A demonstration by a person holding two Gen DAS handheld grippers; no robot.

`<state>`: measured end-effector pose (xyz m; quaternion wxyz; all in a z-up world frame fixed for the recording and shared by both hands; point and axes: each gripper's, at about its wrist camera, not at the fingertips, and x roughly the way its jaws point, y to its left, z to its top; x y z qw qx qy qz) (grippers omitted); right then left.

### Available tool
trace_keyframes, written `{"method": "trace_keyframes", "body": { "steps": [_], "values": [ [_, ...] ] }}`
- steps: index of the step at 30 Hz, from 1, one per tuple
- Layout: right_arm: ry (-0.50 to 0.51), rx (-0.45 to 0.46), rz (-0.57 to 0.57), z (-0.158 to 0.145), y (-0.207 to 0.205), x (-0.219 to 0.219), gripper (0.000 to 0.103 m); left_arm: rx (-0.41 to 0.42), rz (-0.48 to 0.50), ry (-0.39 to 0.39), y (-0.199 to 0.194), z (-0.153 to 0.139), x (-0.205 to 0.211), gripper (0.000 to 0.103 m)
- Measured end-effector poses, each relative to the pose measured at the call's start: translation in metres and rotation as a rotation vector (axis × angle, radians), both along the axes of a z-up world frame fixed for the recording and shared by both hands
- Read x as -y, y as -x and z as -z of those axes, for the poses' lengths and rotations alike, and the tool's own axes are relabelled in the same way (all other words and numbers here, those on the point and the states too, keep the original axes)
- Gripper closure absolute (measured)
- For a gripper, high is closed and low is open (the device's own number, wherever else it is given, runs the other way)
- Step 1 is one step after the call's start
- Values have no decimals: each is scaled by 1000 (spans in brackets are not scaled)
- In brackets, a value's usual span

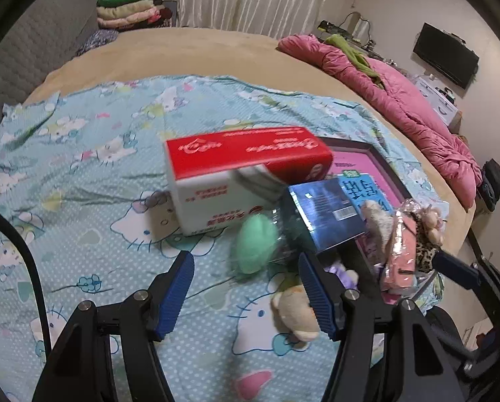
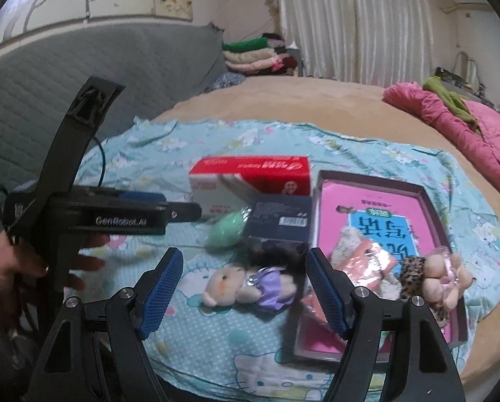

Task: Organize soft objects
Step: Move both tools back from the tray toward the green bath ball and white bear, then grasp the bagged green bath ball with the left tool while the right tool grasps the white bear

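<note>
On the light blue cartoon sheet [image 1: 82,174] lies a small plush doll [image 2: 250,281] with dark hair and a purple dress. My right gripper [image 2: 243,254] hovers open just above it, touching nothing. A mint-green soft egg [image 1: 255,248] lies in front of my left gripper [image 1: 245,258], which is open and empty. The doll's beige head [image 1: 295,311] shows beside the left gripper's right finger. A wrapped pink doll [image 1: 404,244] and leopard-print plush bears [image 2: 430,278] rest on the pink tray [image 2: 427,194]. A hand [image 2: 2,268] holds the left gripper [image 2: 189,211] at the left of the right wrist view.
A red and white carton [image 1: 236,174] and a dark blue box [image 1: 323,211] stand behind the egg. A pink quilt [image 1: 400,93] lies along the bed's right side. Folded clothes [image 1: 129,10] are stacked beside the grey headboard [image 2: 66,77].
</note>
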<state>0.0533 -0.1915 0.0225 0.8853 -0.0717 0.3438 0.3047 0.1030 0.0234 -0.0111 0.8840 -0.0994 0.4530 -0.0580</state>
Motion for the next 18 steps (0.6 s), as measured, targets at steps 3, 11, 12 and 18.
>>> {"method": "trace_keyframes", "body": {
  "steps": [3,11,12,18],
  "values": [
    [55,-5,-41,12,1,-14,26,-17,-1,16,-3,10,-3,38],
    [279,69,-173,50,4,-51,26,-61,44,29,-24,35,10,38],
    [298,72,-179,54,4,-52,26,-66,48,30,-27,37,11,38],
    [373,64,-230,86,-3,-59,26,-95,74,41,-46,52,17,38]
  ]
}}
